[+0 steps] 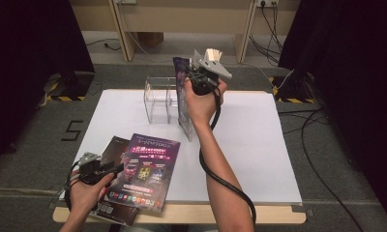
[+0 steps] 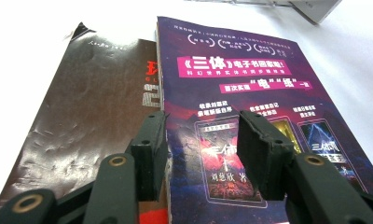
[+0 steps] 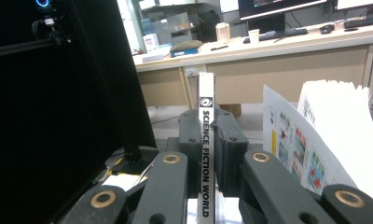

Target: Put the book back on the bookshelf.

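A purple-covered magazine (image 1: 184,99) hangs upright above the back of the white table, beside a clear acrylic stand (image 1: 157,99). My right gripper (image 1: 194,77) is raised and shut on its spine. In the right gripper view that spine (image 3: 206,140) reads SCIENCE FICTION WORLD between the jaws of the right gripper (image 3: 206,116), and loose pages (image 3: 334,135) fan out to the right. My left gripper (image 1: 115,166) rests low at the front left. Its jaws stand open over a flat purple magazine (image 2: 250,93) that overlaps a dark brown magazine (image 2: 82,126); the left gripper (image 2: 201,126) holds nothing.
A white sheet (image 1: 259,145) covers the table, with a wooden front edge (image 1: 230,215). Black curtains (image 1: 356,72) flank both sides. Cables (image 1: 317,159) trail on the floor at the right. Wooden desk legs (image 1: 121,34) stand behind the table.
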A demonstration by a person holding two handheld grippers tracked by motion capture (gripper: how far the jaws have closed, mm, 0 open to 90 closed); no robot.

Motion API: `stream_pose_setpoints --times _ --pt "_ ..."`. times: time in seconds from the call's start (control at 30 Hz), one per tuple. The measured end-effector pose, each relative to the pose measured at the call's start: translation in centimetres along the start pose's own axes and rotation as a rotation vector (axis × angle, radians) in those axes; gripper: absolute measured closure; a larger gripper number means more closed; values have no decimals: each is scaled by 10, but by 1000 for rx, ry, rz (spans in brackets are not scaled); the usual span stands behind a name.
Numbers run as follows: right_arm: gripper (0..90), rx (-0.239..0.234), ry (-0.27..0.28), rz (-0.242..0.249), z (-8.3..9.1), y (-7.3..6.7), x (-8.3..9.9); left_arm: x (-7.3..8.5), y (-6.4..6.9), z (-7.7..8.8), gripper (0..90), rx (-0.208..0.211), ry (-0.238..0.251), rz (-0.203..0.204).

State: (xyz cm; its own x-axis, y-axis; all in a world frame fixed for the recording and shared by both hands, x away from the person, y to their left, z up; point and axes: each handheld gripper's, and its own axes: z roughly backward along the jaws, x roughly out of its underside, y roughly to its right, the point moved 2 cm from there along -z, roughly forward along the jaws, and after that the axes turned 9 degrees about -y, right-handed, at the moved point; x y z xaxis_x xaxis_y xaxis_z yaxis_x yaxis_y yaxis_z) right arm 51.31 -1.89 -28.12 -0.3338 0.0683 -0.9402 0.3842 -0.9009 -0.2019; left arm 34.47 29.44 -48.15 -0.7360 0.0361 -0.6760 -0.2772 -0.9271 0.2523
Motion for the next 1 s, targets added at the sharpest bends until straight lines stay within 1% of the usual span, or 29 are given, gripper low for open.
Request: stream_pose_setpoints --times 0.1,0.23,0.27,0.3,0.33,0.37,0.47,0.5,0.6,0.63,0.8,0.83,0.87,0.9,0.93,0.97,1.0 --pt "836 13 16 4 -7 -1 -7 0 0 0 524 0 0 -2" --pt "836 17 28 0 -14 -1 -10 0 0 1 523 2 0 -1" --pt "836 33 39 0 -16 0 -10 0 -1 1 524 2 -1 0" --pt "836 37 38 1 -21 0 -10 0 -1 1 523 2 0 2" --pt "836 37 38 1 -21 0 -10 0 -1 1 523 2 0 2" --pt "836 40 31 -3 -26 1 -8 0 -1 1 524 1 3 1" --pt "835 46 28 -8 -30 1 -7 0 -2 1 523 1 3 2" --pt "835 54 21 -3 -34 2 -3 0 -2 1 524 1 3 2" --pt "835 54 21 -3 -36 2 1 0 -3 1 524 2 4 4" --pt "835 62 31 5 -34 2 2 1 -3 1 524 0 4 5" --pt "833 77 36 28 -26 -2 7 1 -3 1 523 0 2 3" --pt "832 78 45 44 -18 -3 13 2 -3 1 523 -1 1 4" --pt "832 78 45 44 -18 -3 13 2 -3 1 523 -2 0 5" --pt "831 77 46 52 -8 -5 20 2 -3 1 523 -3 -1 5" --pt "831 77 46 52 -8 -5 20 2 -3 1 523 -3 -1 5" --pt "831 75 46 57 -4 -6 22 2 -3 1 523 -4 -2 5" --pt "827 69 45 66 8 -6 30 2 -2 1 522 -5 0 4"
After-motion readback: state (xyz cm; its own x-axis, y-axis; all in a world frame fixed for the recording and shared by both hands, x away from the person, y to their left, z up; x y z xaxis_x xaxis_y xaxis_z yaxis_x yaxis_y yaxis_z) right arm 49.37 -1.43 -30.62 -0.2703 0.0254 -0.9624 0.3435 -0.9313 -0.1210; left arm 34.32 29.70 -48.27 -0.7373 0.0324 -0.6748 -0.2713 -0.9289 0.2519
